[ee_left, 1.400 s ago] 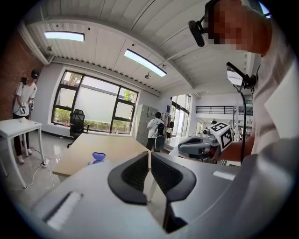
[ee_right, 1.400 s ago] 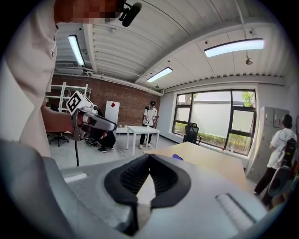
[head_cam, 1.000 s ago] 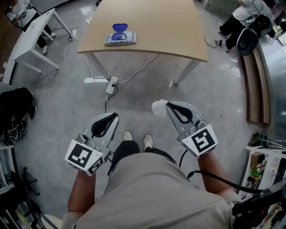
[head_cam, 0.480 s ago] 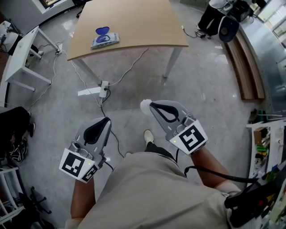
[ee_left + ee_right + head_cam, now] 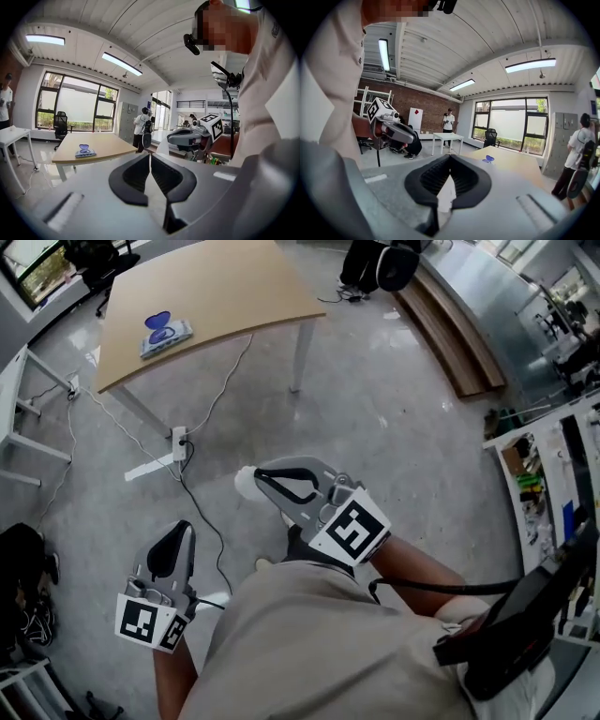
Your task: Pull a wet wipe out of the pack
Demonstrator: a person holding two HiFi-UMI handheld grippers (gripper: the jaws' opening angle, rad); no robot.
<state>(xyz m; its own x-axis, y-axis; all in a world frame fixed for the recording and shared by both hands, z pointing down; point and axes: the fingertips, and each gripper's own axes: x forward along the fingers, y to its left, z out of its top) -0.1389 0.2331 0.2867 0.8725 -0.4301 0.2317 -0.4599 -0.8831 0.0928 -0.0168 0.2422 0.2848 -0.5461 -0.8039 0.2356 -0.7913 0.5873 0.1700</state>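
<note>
Right gripper [image 5: 257,475] has its jaws pressed together on a crumpled white wet wipe [image 5: 245,481], which bunches out past the jaw tips; in the right gripper view a pale corner of the wipe [image 5: 446,196] also shows in the hollow behind the closed tips. Left gripper [image 5: 184,527] has its jaws brought together as well, tip against tip, and the left gripper view shows nothing caught between them. Both grippers are held well apart from the wooden table [image 5: 234,292], out over the grey floor [image 5: 394,427] on the person's side of it, with the right one nearer to the table than the left. On the table, towards its left end in the head view, lies the wipe pack [image 5: 165,331] with its blue lid flipped up; it is far from both grippers and neither touches it. Below the table's near edge a white power strip [image 5: 178,439] lies on the floor, with cables running from it up to the table and back towards the person. Beside the table's left end stands a white side table [image 5: 21,395], and in the right gripper view a person in a white shirt [image 5: 448,120] stands just behind that side table.
</note>
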